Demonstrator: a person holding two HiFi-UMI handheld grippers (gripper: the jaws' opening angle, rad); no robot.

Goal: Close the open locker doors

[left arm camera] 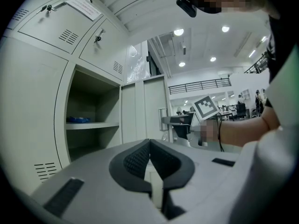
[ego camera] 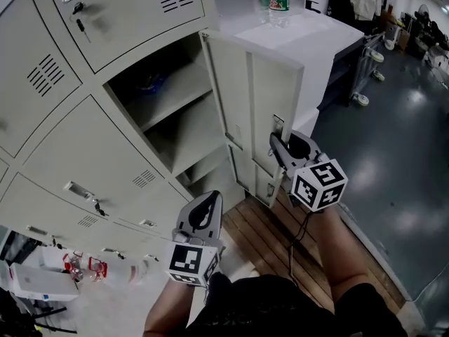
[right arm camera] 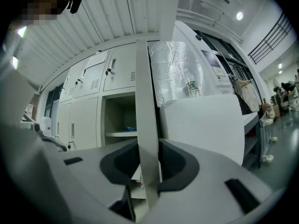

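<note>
open door point(ego camera: 259, 104) beside white cabinet point(ego camera: 316, 41), compartment point(ego camera: 186, 128) mouth unobstructed

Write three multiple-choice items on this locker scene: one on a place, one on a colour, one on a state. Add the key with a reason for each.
1. Where does the green-labelled bottle stand?
A. On top of the white cabinet beside the lockers
B. Inside a locker
C. On the floor

2. What colour is the object on the shelf of the open locker?
A. Red
B. Blue
C. Yellow

3. How do the jaws of the left gripper stand?
A. Wide open
B. Shut, with nothing between them
C. Shut on the bottle

Key:
1 A: the head view shows the bottle upright on the cabinet's flat top.
2 B: the left gripper view shows a blue object lying on the shelf.
3 B: the left gripper view shows the pads meeting with no gap and nothing in them.
</note>
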